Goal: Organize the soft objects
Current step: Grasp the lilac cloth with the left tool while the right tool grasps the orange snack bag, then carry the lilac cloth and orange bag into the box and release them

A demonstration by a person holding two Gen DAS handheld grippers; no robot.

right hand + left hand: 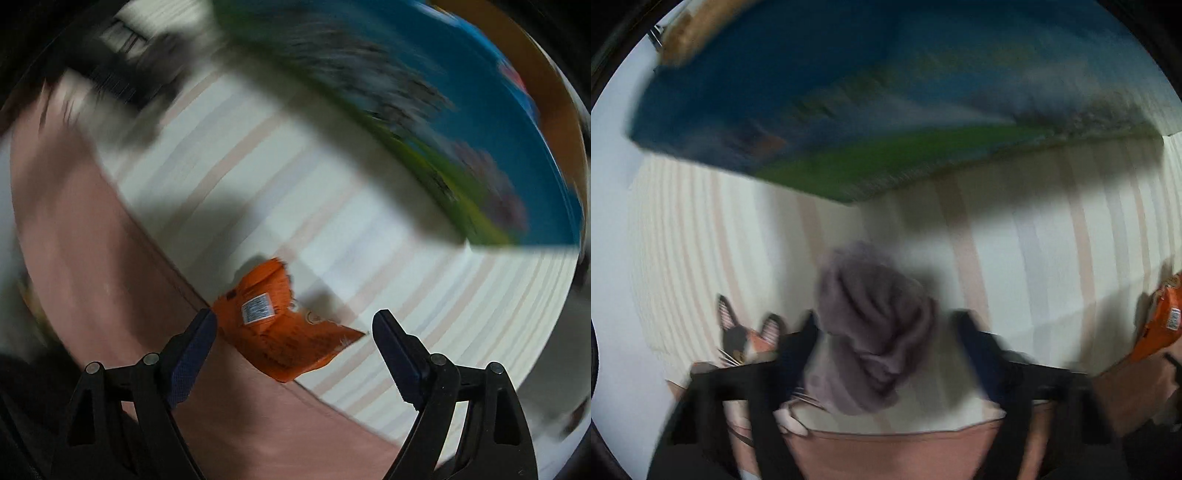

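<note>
While blurred, both views readable: left hand-held gripper (886, 328) spread wide around crumpled mauve knit cloth (873, 325), contact unclear. Right hand-held gripper (295, 328) spread apart, holding nothing, crinkled orange foil packet (277, 325) just ahead at 12 o'clock on striped white bedsheet (369, 258), overlapping pink cover (92, 258) at 9 o'clock.

A mauve-grey bunched cloth (875, 332) lies on a sheet (1052, 251) of white with pale pink and lilac stripes. Beyond the cloth, a blanket (849, 92) shows deep blue with a green band. An orange packet (280, 328) carries a white barcode label. Beside the cloth, a cat-face print (746, 339) is black, orange and white.
</note>
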